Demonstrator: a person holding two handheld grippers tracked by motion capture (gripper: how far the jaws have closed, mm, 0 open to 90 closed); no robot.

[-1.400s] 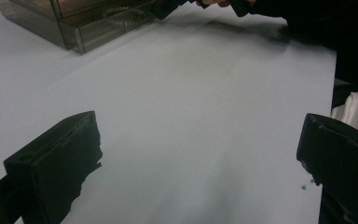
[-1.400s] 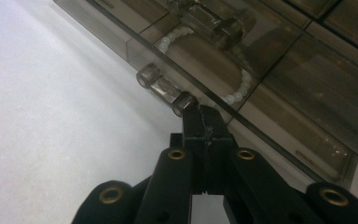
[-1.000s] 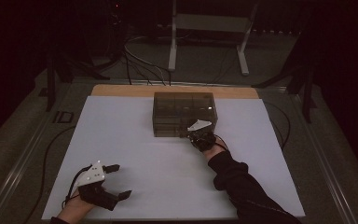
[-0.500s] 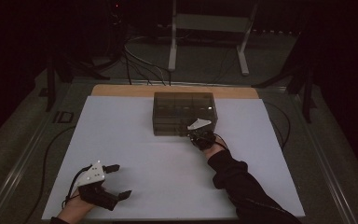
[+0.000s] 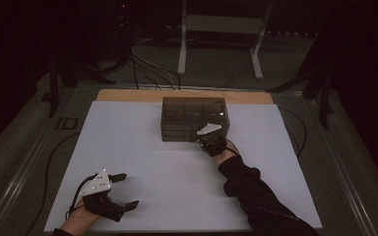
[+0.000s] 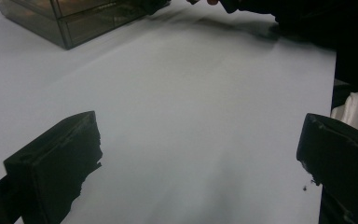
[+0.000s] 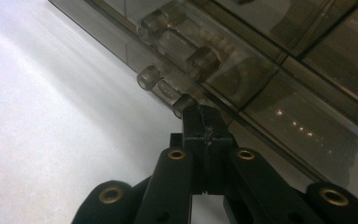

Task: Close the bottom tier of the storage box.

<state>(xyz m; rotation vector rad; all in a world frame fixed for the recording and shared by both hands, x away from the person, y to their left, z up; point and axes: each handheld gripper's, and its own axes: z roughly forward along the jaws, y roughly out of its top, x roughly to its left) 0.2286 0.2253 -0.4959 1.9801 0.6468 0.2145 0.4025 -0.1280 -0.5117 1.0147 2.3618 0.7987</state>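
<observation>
Smoked clear box [image 5: 194,118] sits at the far middle of the white counter [image 5: 142,147], lid down, compartments visible through the top.

Right gripper [image 5: 207,141] is at the box's near right corner. In the right gripper view its jaws are pressed together, tips against the front edge just beside the clear latch [image 7: 168,88]. Nothing visible between the jaws; whether the tips catch a tab cannot be told.

Left gripper [image 5: 123,189] rests at the near left of the counter, well apart from the box. Jaws spread wide, nothing between them; the left gripper view shows bare counter between the two black jaws, with the box [image 6: 74,18] far off at the top left.

Step in hand, by my reading: working the front latch to open the lid, closed tips used as a prod or lever.

Next move likely calls for:
- a small lift or push at the latch, kept on the tab
- the box may slide; the left gripper could come across to steady it
- watch for tips slipping off the smooth plastic
</observation>
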